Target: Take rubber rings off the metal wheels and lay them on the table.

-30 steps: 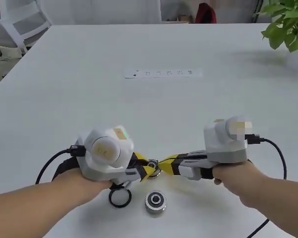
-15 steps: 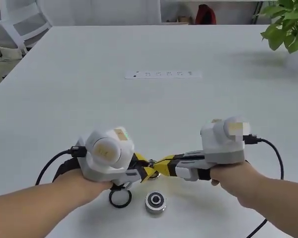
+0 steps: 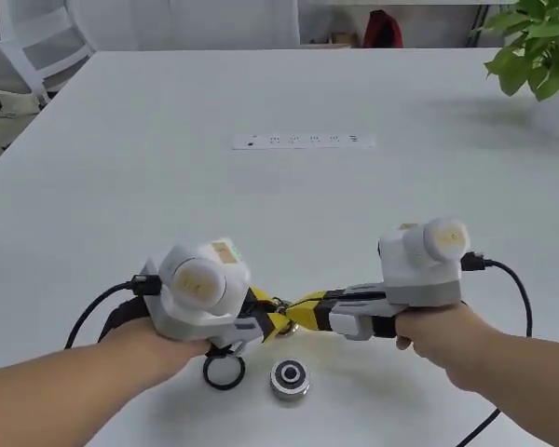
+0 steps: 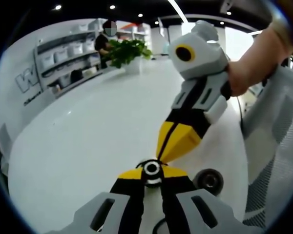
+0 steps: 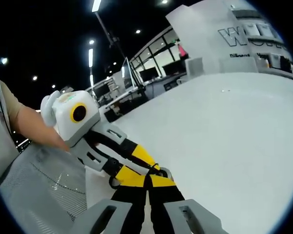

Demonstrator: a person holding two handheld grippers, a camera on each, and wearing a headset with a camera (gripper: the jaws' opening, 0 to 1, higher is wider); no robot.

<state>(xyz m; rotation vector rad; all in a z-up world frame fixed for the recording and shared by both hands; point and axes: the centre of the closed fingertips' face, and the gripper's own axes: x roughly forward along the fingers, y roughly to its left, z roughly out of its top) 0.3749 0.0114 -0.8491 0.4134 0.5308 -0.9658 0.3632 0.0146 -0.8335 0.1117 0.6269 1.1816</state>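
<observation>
A small metal wheel (image 3: 287,322) is held just above the white table (image 3: 261,205) between the two grippers. My left gripper (image 3: 278,318) comes in from the left and is shut on the wheel (image 4: 152,171). My right gripper (image 3: 300,311) faces it from the right with its yellow tips (image 4: 172,146) shut at the wheel's black rubber ring (image 5: 162,171). A loose black rubber ring (image 3: 224,371) lies flat on the table below the left gripper. A second metal wheel (image 3: 290,377), without a ring, lies beside it.
A white power strip (image 3: 303,141) lies across the middle of the table. A potted plant (image 3: 531,47) stands at the far right corner. A white chair (image 3: 33,42) is at the far left. Black cables trail from both grippers toward the near edge.
</observation>
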